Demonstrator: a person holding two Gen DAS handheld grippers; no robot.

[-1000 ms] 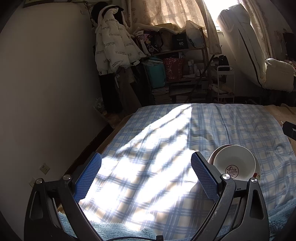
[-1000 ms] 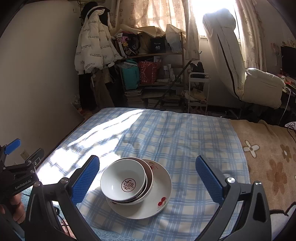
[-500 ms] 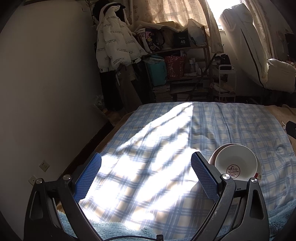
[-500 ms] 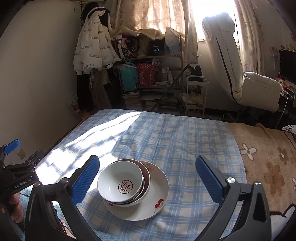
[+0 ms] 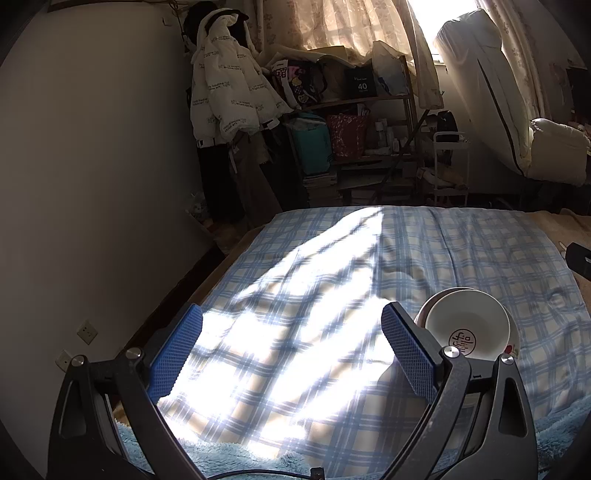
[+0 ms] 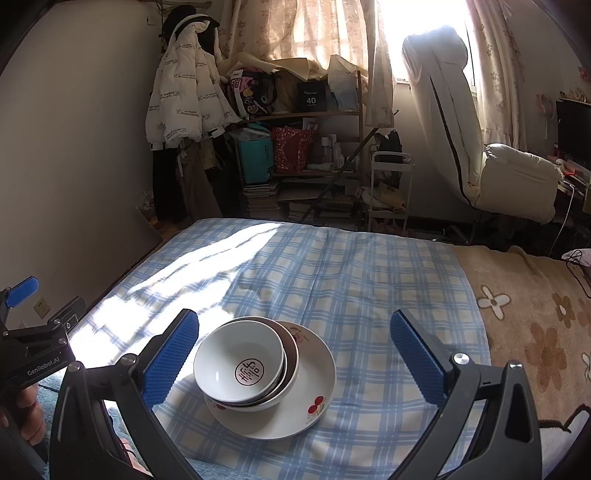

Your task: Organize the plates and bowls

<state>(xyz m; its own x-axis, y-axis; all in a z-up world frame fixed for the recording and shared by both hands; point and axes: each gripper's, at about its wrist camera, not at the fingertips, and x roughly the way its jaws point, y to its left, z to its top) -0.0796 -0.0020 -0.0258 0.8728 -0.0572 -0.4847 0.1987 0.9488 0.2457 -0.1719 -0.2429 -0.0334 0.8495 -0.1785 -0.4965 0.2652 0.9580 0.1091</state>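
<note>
Sunlight is pouring through the floral beige curtains (image 6: 295, 26) at the far window, striping the near blue-and-white checked bedsheet (image 6: 332, 273). A white puffer jacket (image 6: 184, 88) is hanging against the plain grey wall (image 6: 74, 147) on the left, beside a cluttered wooden shelf unit (image 6: 303, 147). A cream padded recliner chair (image 6: 480, 155) is standing far right.

both wrist views low over the bed (image 5: 332, 258), facing the window, sharing the bowl stack (image 6: 243, 365)
</note>
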